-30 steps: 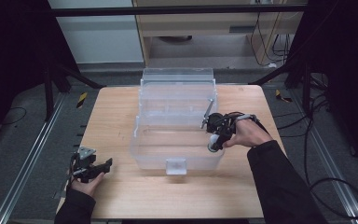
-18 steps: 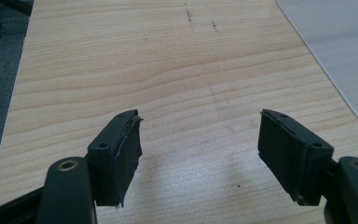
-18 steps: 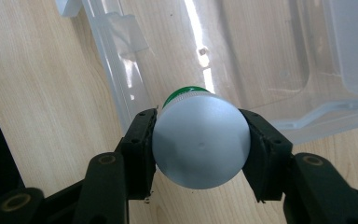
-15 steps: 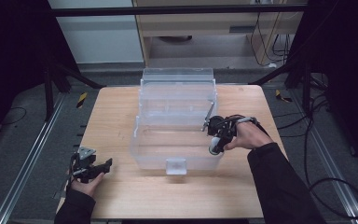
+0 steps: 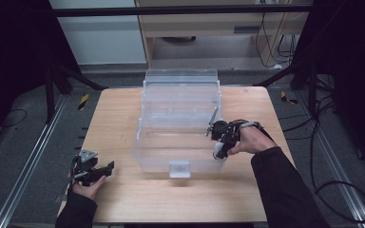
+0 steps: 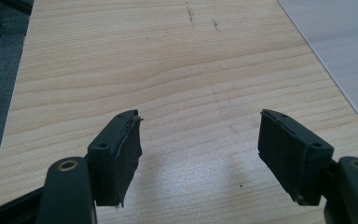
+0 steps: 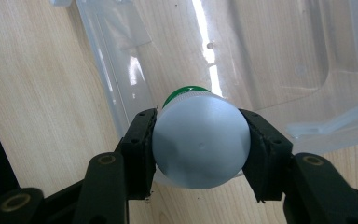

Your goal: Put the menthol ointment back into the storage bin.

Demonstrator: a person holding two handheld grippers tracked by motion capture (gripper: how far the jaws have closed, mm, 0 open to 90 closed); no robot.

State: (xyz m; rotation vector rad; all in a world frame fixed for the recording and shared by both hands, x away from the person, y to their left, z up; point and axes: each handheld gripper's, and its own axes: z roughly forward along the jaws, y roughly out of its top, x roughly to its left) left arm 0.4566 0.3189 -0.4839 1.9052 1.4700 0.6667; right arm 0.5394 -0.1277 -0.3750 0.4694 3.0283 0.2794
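Table (image 5: 123,118): light wood, seen from above with grey floor on both sides.
Clear plastic bin (image 5: 180,123): stands mid-table, lid swung open toward the far edge; latch tab on the near wall.
Right gripper (image 5: 217,151): held in the right hand (image 5: 247,140) at the bin's near right corner, tilted downward over the rim.
Right gripper state: clamped on a white bottle (image 7: 200,140), one black pad pressed against each side of it.
White bottle position: base faces the right gripper view; a green band (image 7: 182,93) visible at its far end; poised above the bin's transparent wall, partly over the interior. Contact with the bin cannot be told.
Left gripper (image 5: 95,172): low at the table's near left corner, held in the left hand (image 5: 88,187), well apart from the bin.
Left gripper state: jaws spread wide with bare wood between them, nothing held.
Bin edge in left gripper view: translucent corner (image 6: 345,51) at upper right.
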